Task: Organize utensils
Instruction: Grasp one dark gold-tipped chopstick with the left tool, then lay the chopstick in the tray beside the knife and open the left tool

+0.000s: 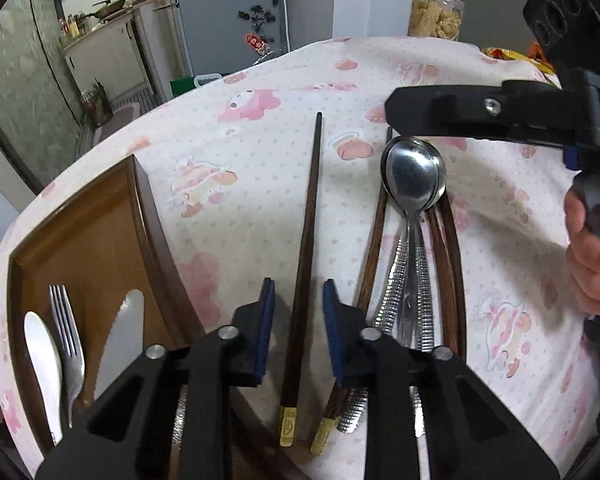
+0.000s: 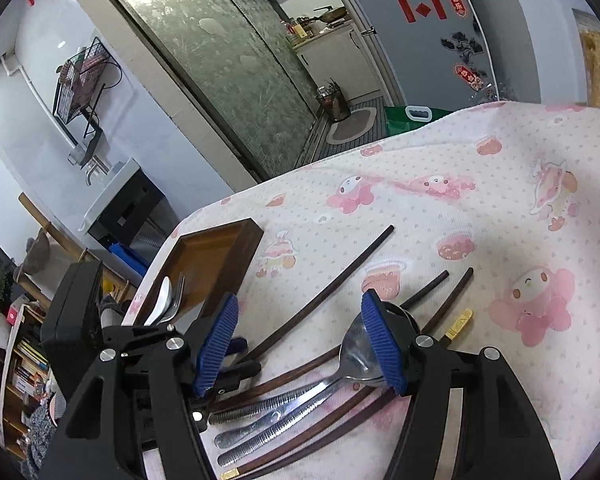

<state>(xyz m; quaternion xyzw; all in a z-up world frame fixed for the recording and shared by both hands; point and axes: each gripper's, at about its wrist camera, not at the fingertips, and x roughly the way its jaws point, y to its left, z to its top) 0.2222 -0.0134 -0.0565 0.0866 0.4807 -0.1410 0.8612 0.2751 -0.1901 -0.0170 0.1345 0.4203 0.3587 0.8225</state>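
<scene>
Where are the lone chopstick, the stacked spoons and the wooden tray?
lone chopstick (image 1: 310, 216), left wrist view, middle of its dark shaft
stacked spoons (image 1: 415, 174), left wrist view, bowl of the top spoon
wooden tray (image 1: 150, 216), left wrist view, its right side wall

A home dining corner that opens onto a small kitchen.

The counter wears a pink cartoon-print cloth; at its far edge stands a grey fridge with red paper cut-outs and magnets, and a clear snack jar to the right. Far left, past a frosted sliding door, a kitchen worktop holds a pan and bottles; a crowded bookshelf sits near left.
</scene>
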